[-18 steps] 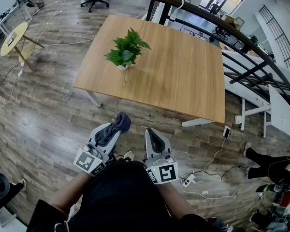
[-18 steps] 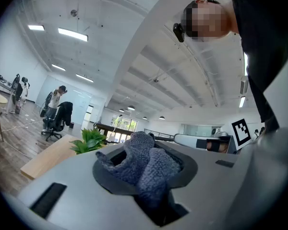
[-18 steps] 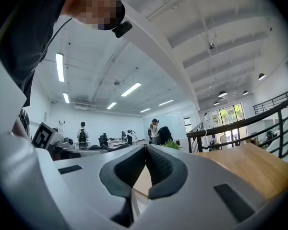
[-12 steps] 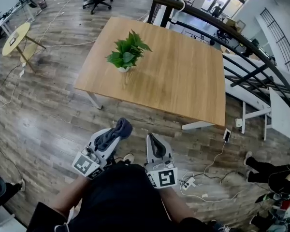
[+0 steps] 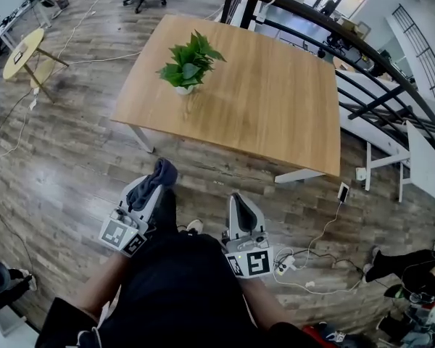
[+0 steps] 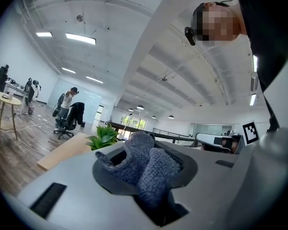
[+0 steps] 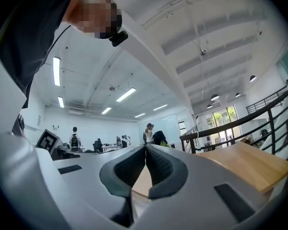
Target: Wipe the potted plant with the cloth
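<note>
Approach step; wiping not begun. Left tongs point(image 5: 162, 174) were clamped on the bunched grey cloth point(image 6: 143, 163), which filled the gap between the pads and spilled over the tips. Right tongs point(image 7: 145, 158) were closed on nothing, pads meeting. Both were held low and level, close to the person's body, over the wooden floor point(image 5: 72, 165).

Potted plant point(image 5: 188, 62) stood upright on the far-left part of the worktop point(image 5: 275, 122), well apart from both tongs.

Next move, as judged: get up to the near edge of the worktop and bring the cloth onto the leaves. The pot looked small and may slide or tip under a wipe, so the right tongs would likely have to open and steady it.

Hard to make out: the pot was mostly under foliage, only a pale sliver showing. In the left gripper view only the leaf tops showed beside the cloth, and the cloth covered that side's pads
</note>
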The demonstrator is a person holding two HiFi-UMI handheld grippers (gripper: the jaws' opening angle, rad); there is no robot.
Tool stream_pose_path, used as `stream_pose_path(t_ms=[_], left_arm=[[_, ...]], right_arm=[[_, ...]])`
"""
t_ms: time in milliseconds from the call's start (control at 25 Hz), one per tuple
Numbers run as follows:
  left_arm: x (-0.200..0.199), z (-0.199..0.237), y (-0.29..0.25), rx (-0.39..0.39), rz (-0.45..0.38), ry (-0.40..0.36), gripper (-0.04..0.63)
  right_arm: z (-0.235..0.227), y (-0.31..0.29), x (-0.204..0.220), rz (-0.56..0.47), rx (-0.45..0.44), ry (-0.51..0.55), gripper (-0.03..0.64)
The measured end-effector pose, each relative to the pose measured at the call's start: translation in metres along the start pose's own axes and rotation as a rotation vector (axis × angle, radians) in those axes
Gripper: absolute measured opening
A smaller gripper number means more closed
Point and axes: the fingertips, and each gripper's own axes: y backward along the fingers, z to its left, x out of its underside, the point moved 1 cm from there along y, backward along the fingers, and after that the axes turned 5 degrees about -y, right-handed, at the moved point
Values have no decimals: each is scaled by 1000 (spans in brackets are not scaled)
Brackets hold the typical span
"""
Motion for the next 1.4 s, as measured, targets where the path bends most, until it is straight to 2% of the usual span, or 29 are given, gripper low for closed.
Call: stream_pose_path(t_ms=[120,240,480,600,800,1080,1280,1400], left_arm=[[-1,1,-2,32,-17,-21,135],[4,8,-11,42,1,-25,135],[3,23,-48,110,-30,28,135],[10,51,-69,99,10,18,135],[20,103,-96,51,62,95,135],[27,175,-144,-22,134,68,135],[24,240,-166,-18,108,26,135],[26,272,-175,-8,130,-18,135]], right_arm=[[0,-6,3,3,5,19,18],[4,-16,9,18,8,15,18],[-5,-46,8,30,26,33,18],[-18,-75,11,45,51,41,18],[-38,-135,20,91,89,-24,18],[-62,-220,34,122,52,75,18],[-76,-263,51,160,73,101,18],[-80,-282,65,208,89,130,20]])
